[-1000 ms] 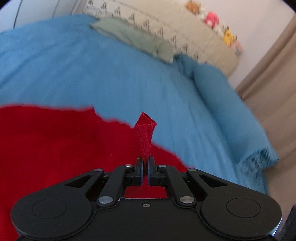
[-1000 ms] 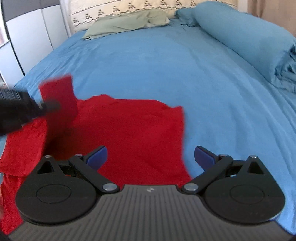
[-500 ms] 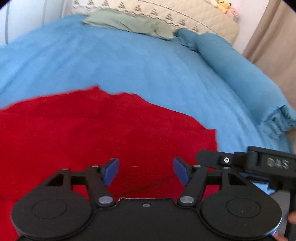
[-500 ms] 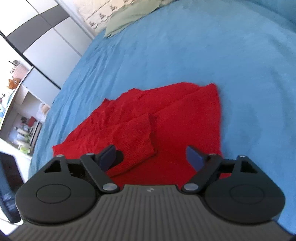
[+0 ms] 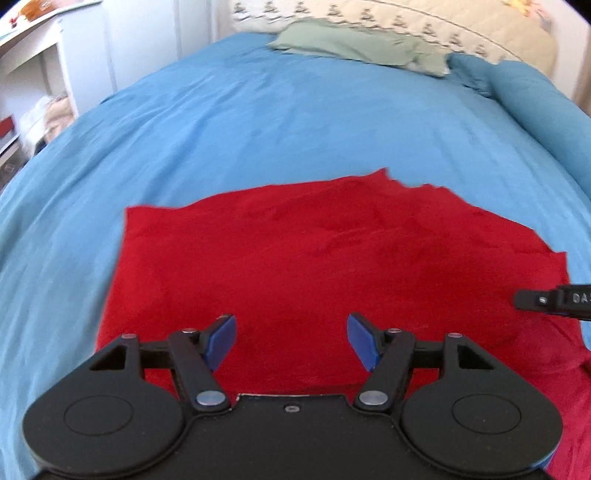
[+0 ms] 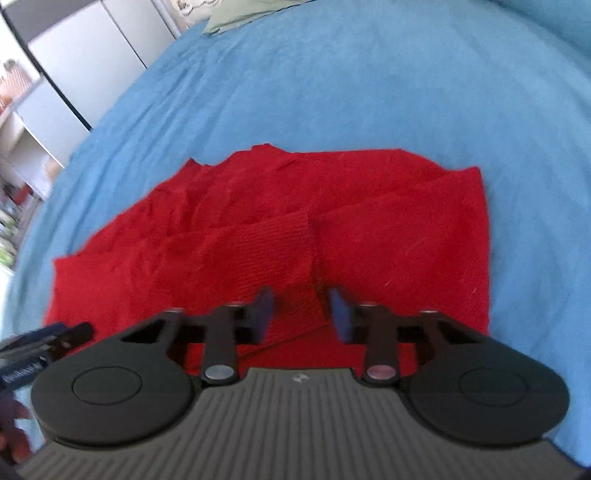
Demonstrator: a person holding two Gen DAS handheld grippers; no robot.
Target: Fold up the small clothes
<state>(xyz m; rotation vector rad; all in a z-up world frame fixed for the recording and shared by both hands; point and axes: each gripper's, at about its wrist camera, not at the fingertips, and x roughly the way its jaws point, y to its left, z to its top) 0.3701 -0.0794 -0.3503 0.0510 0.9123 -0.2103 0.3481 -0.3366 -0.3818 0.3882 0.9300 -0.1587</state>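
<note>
A red knit sweater (image 5: 314, 251) lies spread on the blue bedspread (image 5: 258, 122). In the right wrist view the sweater (image 6: 399, 221) has a sleeve with a ribbed cuff (image 6: 277, 251) folded across its body. My left gripper (image 5: 291, 341) is open and empty, low over the sweater's near part. My right gripper (image 6: 301, 314) is open, partly narrowed, its blue pads on either side of a fold just below the cuff. The right gripper's tip (image 5: 554, 301) shows at the right edge of the left wrist view; the left gripper (image 6: 37, 347) shows at the lower left of the right wrist view.
A green garment (image 5: 354, 48) and a patterned cream headboard (image 5: 424, 26) lie at the far end of the bed. A rolled blue blanket (image 5: 543, 107) runs along the right side. White cupboards and shelves (image 5: 55, 74) stand left of the bed.
My left gripper let go of the red cuff it held a second ago and opened. The sleeve now lies folded across the sweater. My right gripper came down over the cuff and narrowed.
</note>
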